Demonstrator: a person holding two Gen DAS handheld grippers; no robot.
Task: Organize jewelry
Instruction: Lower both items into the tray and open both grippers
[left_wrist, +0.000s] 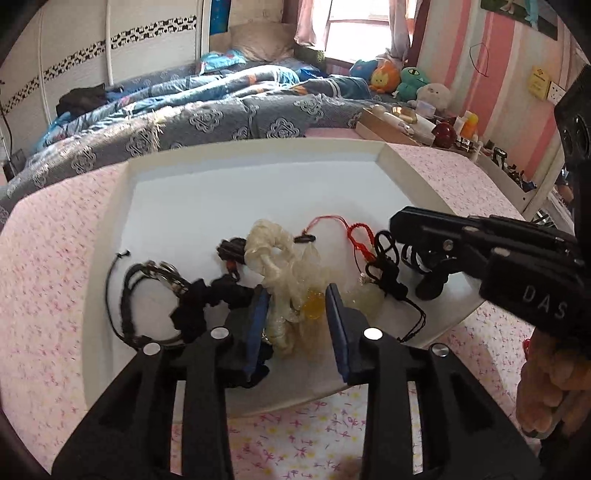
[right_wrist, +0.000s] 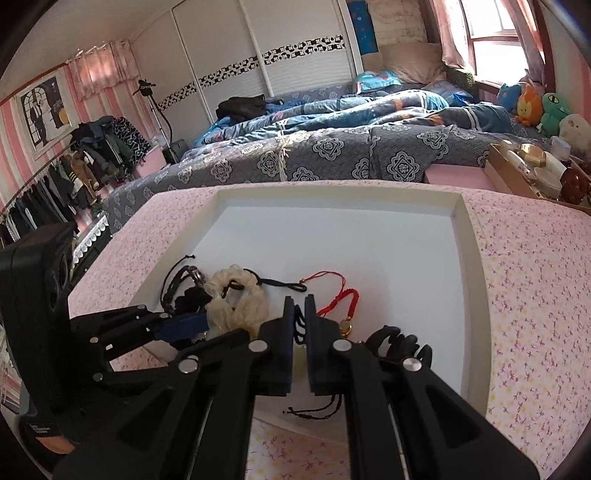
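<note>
Left claw (left_wrist: 297, 308) standing apart over jewelry; right claw (right_wrist: 299, 319) pinching black cord (right_wrist: 300, 325).
Cream scrunchie (left_wrist: 273, 254) and amber bead (left_wrist: 314, 304) are lying between the left pads (untouched), all sitting in the white tray (left_wrist: 406, 173) on the pink cloth (left_wrist: 55, 258).

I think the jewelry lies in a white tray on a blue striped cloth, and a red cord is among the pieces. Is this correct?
Not quite: the cloth under the white tray is pink with small flowers, not blue striped, as the right wrist view shows. The jewelry does lie in the tray, and a red cord is among the pieces.
</note>
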